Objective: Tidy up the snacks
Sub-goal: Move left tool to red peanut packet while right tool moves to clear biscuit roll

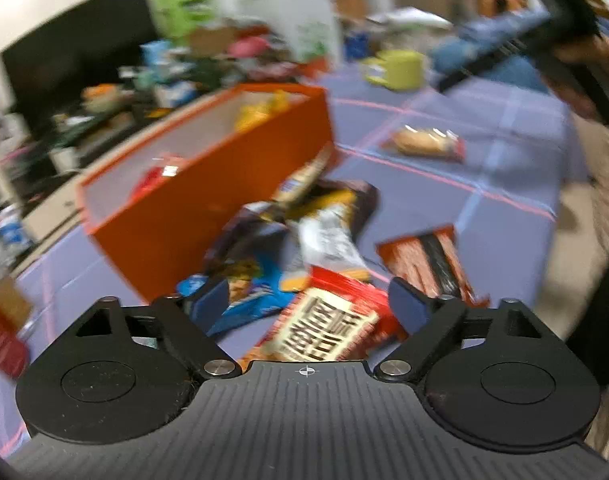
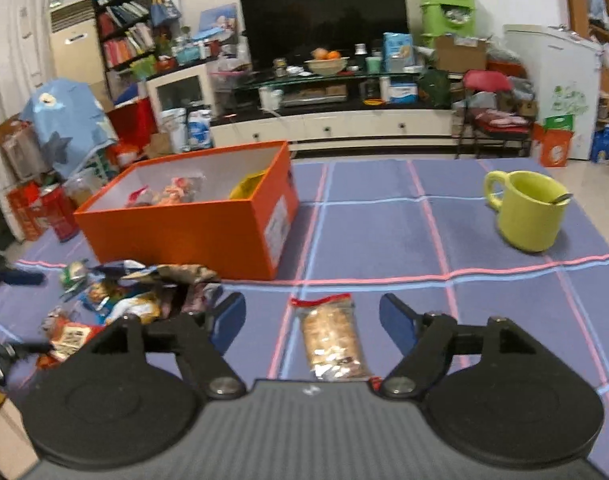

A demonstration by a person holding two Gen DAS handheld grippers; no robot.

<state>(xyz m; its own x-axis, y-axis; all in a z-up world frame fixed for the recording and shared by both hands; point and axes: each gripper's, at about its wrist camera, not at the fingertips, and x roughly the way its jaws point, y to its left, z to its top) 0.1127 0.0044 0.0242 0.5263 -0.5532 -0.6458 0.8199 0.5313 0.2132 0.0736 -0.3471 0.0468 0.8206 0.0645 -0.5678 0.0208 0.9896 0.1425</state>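
Snack pile [image 1: 304, 248]: loose wrappers heaped on the checked blue cloth just beside the orange box [image 1: 208, 184]. A red-and-cream packet [image 1: 328, 320] lies nearest the left claw [image 1: 308, 304], a white wrapper [image 1: 328, 244] and a blue packet [image 1: 248, 300] overlap it, and a red-orange packet [image 1: 428, 260] lies slightly apart. The box already holds several snacks, among them something yellow [image 2: 246, 188] at one end.

Left claw: spread wide, holding nothing, poised over the red-and-cream packet. Right claw [image 2: 312, 318]: likewise spread and empty, straddling a clear-wrapped cracker pack [image 2: 330, 338] that lies alone on the surface [image 2: 384, 232], well apart from the pile.

Hazards, as judged: because the wrappers overlap, closing the left claw may pinch two at once or drag neighbours off the heap. The flat, slippery cracker pack may slide from the pads rather than lift. A green mug [image 2: 528, 210] with a spoon stands on the far right; a wide sweep could tip it.

Legible writing: bold dark characters on the cream panel of the red packet, too blurred to read. The white label [image 2: 276, 224] on the box end is illegible.
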